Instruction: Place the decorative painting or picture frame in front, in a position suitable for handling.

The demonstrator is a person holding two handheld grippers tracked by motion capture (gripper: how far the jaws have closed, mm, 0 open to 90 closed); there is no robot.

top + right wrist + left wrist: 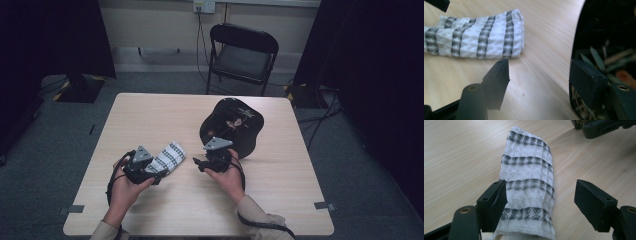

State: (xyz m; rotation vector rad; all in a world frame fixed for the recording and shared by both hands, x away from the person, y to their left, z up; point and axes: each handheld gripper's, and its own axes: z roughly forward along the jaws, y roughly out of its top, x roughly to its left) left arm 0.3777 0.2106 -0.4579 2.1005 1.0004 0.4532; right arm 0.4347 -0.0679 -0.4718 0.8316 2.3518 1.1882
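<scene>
A folded white cloth [168, 155] with grey patterned stripes lies on the wooden table [150, 115], left of centre. My left gripper [157, 172] is at its near end. In the left gripper view the cloth [527, 175] runs away between the wide-apart jaws of this open gripper [541, 188]; the left jaw overlaps the cloth's edge and the right jaw stands clear of it. My right gripper [202, 162] hovers open [540, 67] over bare wood, with the cloth's end [481, 35] at upper left. The black lacquer tray [606, 37] with a flower design [232, 125] is close on its right.
A black folding chair [242, 52] stands beyond the table's far edge. Cables trail across the grey floor at right [320, 120]. The right gripper's jaw [604, 126] shows at the top right of the left gripper view, close to the cloth's far end.
</scene>
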